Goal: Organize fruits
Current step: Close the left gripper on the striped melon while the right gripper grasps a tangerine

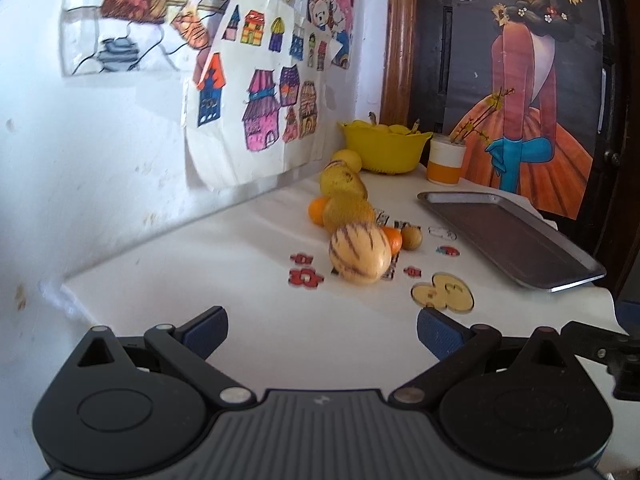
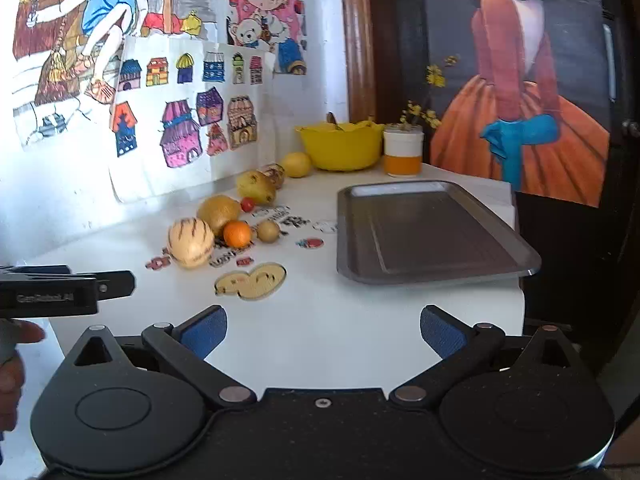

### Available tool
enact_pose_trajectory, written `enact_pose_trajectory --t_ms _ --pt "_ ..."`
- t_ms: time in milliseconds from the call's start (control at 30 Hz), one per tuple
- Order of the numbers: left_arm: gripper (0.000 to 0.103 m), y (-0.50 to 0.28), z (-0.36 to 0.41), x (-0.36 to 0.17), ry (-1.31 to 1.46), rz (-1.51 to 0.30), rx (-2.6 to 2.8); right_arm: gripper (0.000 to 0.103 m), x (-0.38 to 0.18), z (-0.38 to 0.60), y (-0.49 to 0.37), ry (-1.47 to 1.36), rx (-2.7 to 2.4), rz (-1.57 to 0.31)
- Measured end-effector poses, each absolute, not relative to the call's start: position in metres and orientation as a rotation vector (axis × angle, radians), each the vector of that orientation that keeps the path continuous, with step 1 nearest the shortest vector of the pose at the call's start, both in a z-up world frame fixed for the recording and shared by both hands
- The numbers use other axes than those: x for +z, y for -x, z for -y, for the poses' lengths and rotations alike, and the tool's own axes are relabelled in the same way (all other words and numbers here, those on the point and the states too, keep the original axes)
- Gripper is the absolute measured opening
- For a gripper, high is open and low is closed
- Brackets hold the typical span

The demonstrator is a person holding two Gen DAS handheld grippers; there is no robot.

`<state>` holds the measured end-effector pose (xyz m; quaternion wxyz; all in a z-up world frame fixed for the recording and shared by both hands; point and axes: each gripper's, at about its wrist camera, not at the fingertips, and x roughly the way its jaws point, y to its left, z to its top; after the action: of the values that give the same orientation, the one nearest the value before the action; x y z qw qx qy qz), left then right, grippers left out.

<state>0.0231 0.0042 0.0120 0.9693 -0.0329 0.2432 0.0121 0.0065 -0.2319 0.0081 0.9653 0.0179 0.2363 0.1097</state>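
Nearest to us, both grippers hover over the front of the white table (image 2: 320,344) with nothing between their blue pads. Our left gripper (image 1: 322,332) has its jaws spread wide, and so does our right gripper (image 2: 323,332); the left one also shows at the left edge of the right view, side-on.

Just beyond lies a yellow gourd-shaped sticker (image 2: 251,281), flat on the table, with small red stickers (image 1: 306,276) scattered near it. Behind these sits the striped melon (image 2: 191,242), the closest fruit, cream with dark streaks. An orange (image 2: 237,233) touches or nearly touches its right side, and a small brown fruit (image 2: 268,231) sits just beside that (we cannot tell what kind).

Farther back the fruits run in a loose line along the wall: a large yellow-brown fruit (image 2: 219,210), a small red fruit (image 2: 247,204), a spotted pear (image 2: 256,187), another striped fruit (image 2: 274,174) and a lemon (image 2: 296,164). From the left view a second orange (image 1: 318,211) shows behind the line.

To the right, well apart from the fruits, the grey tray (image 2: 432,264) lies bare. At the far corner stand a yellow bowl (image 2: 340,148) holding yellow fruit and a white-and-orange cup (image 2: 403,152) just beside it.
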Motion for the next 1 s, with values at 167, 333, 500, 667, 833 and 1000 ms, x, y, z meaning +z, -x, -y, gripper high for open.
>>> enact_pose_trajectory --t_ms 167,333,500,667,833,1000 --pt "0.103 -0.048 -0.008 0.017 0.089 -0.515 0.002 0.103 0.026 0.229 -0.027 0.050 0.272 -0.466" --pt "0.103 -0.072 -0.007 0.018 0.107 -0.544 -0.016 0.103 0.034 0.220 -0.050 0.180 0.314 -0.447" --pt "0.103 -0.093 -0.005 0.016 0.136 -0.571 -0.022 0.103 0.034 0.203 -0.068 0.314 0.381 -0.421" --pt "0.103 -0.112 -0.004 0.015 0.151 -0.591 -0.022 0.102 0.033 0.185 -0.085 0.502 0.449 -0.381" --pt "0.100 -0.126 -0.004 0.012 0.176 -0.602 -0.018 0.102 0.031 0.176 -0.114 0.533 0.538 -0.402" --pt "0.092 -0.133 -0.007 0.008 0.199 -0.606 -0.030 0.092 0.020 0.160 -0.131 0.624 0.632 -0.364"
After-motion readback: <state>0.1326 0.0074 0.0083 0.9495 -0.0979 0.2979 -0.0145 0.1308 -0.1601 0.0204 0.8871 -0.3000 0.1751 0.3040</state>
